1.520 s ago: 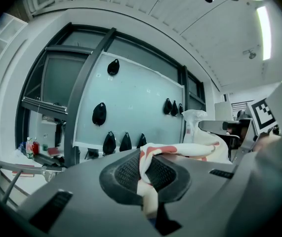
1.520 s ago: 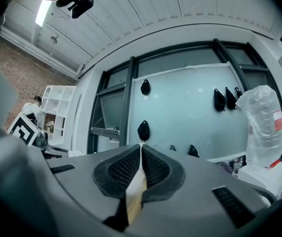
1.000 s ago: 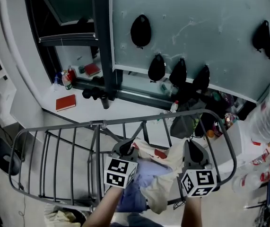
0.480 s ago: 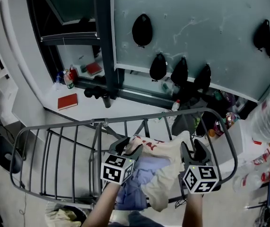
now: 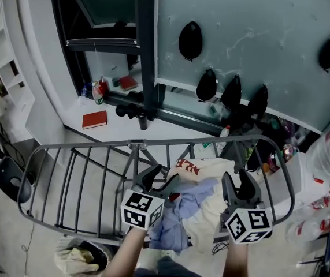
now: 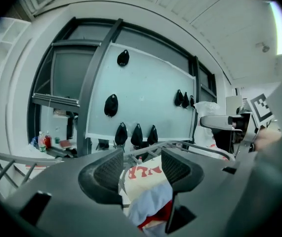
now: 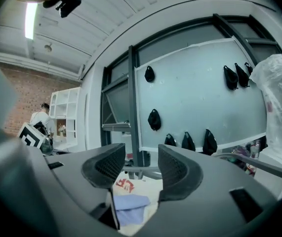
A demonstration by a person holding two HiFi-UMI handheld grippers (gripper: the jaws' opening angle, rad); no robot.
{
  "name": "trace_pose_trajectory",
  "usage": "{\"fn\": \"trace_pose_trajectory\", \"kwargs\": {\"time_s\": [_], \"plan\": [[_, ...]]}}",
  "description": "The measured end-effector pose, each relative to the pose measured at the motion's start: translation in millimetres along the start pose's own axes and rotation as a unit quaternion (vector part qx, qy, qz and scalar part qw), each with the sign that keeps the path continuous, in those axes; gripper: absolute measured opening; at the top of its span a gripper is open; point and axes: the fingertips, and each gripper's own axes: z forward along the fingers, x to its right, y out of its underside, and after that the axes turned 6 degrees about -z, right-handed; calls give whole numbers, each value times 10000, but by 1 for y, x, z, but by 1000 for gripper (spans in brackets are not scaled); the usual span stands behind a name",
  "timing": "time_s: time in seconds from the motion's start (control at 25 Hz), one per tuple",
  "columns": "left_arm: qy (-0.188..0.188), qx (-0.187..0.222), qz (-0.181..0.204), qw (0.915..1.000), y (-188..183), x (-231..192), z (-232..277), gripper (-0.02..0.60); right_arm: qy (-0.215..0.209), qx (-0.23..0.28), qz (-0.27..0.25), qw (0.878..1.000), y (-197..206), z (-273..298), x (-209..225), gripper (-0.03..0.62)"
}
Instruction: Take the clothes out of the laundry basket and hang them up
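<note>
Two forearms reach up from the bottom edge, each holding its gripper nearly level over the near rails of the grey drying rack (image 5: 84,150). The left gripper (image 5: 161,178) has just been opening; its jaws stand wide and press on nothing. Beside it, a cream garment (image 5: 210,167) (red print showing) and a pale blue garment (image 5: 179,211) lie draped across the rails. The right gripper (image 5: 240,183) has likewise just been opening and stands released, with cloth lying below its jaws.

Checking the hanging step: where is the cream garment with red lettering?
Head view, lower centre-right: the cream garment lies draped over the right half of the drying rack, beside a pale blue cloth.
</note>
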Motion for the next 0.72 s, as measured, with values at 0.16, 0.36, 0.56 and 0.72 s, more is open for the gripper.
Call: {"fn": "trace_pose_trajectory", "kwargs": {"time_s": [0.16, 0.36, 0.56, 0.72], "plan": [[-305, 401, 42, 9987, -13, -16, -40, 216, -472, 352, 34, 9983, -17, 0, -48, 176], [-852, 694, -15, 9939, -16, -44, -102, 215, -1323, 475, 71, 9901, -27, 1, -127, 176], [-1558, 820, -150, 9843, -6, -84, -175, 215, -2283, 444, 104, 9725, -27, 3, -220, 176], [-2187, 903, -315, 9711, 9, -122, -251, 215, -2908, 437, -3, 9558, -25, -1, -305, 176]]}}
